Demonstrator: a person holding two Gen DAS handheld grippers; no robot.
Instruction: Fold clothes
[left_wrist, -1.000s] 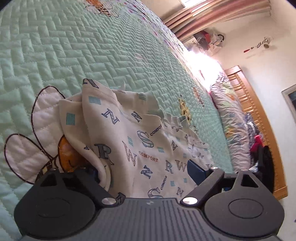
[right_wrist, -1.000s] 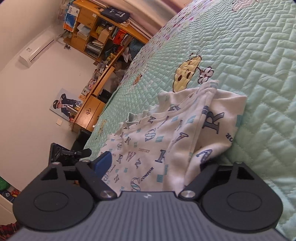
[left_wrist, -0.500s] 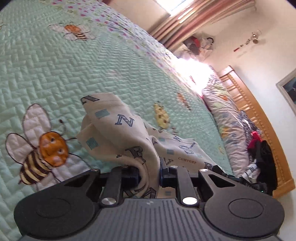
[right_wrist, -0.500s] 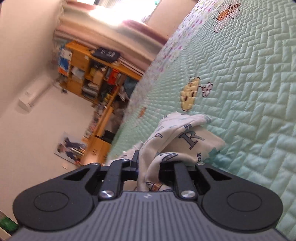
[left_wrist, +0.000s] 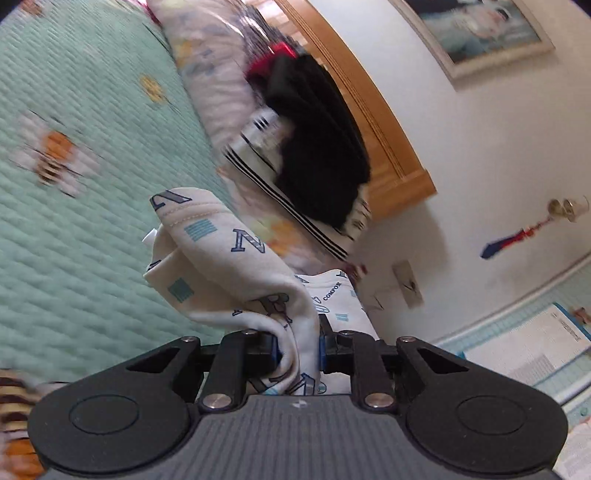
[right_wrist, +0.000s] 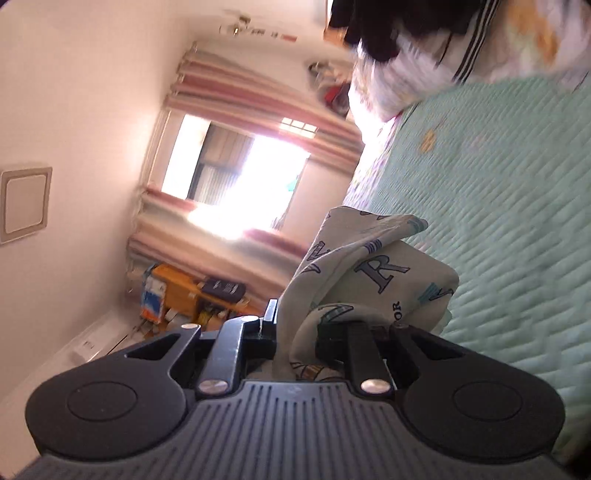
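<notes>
- The left gripper (left_wrist: 297, 350) is clamped tight on a bunch of the white shirt with letters (left_wrist: 221, 254).
- The right gripper (right_wrist: 295, 343) pinches another bunch of the same shirt.
- The shirt hangs from both grippers above the green quilt (left_wrist: 74, 221) (the room looks blurry).
- This looks like the lifting step.
- Next, I think, pull it flat and lay it down smooth.

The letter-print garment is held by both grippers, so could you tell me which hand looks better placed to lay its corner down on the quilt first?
Probably left. The left gripper holds the letter-print garment over the quilt; the right gripper faces the window.
</notes>
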